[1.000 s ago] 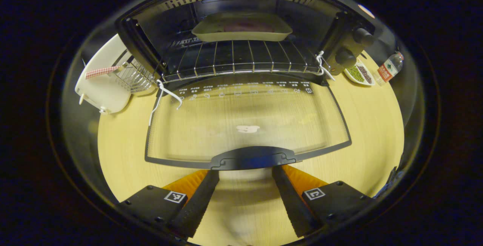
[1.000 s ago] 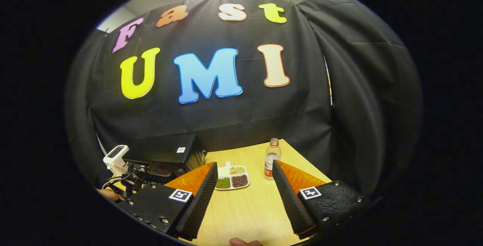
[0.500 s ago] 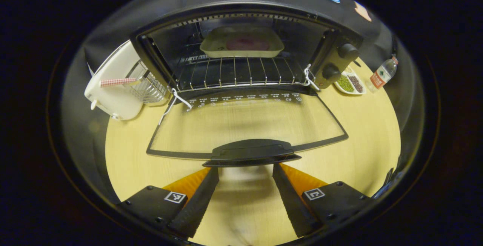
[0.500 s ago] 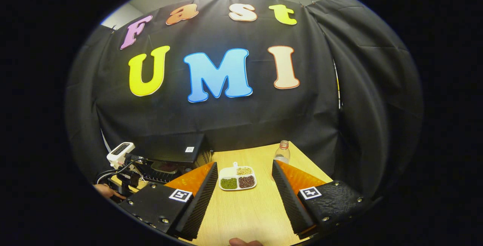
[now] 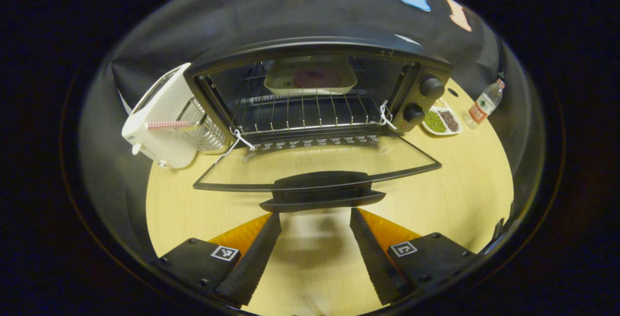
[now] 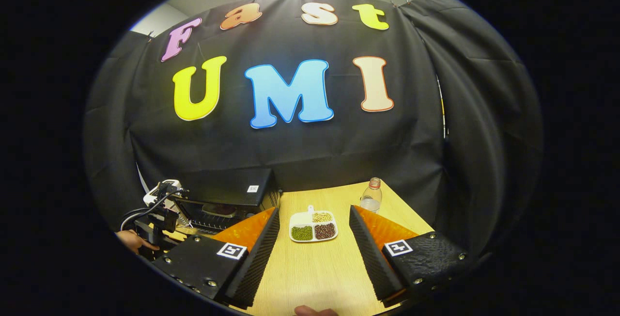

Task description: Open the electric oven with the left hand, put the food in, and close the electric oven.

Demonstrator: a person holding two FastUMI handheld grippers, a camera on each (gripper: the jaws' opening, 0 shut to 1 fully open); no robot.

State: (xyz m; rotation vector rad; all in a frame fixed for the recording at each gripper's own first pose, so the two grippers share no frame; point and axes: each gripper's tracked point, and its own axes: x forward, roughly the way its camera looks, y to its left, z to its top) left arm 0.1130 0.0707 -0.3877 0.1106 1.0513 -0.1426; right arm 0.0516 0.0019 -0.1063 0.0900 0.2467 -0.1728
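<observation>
In the left gripper view, the black electric oven (image 5: 317, 64) stands on the pale wooden tabletop (image 5: 460, 170) with its glass door (image 5: 315, 161) dropped flat. A cream baking dish of dark food (image 5: 310, 77) sits deep on the wire rack (image 5: 310, 112). The left tongs (image 5: 315, 253) are spread wide and empty, just short of the door's black handle (image 5: 322, 192). The right tongs (image 6: 315, 253) are also wide and empty, above the tabletop, facing a white divided dish of beans (image 6: 313, 226) and a clear plastic bottle (image 6: 372, 196).

My left gripper view is dim and warm, edges bowed by fisheye; a soft shadow lies on the table (image 5: 460, 180) below the oven door (image 5: 317, 163). My right gripper view is sharp mid-frame.
</observation>
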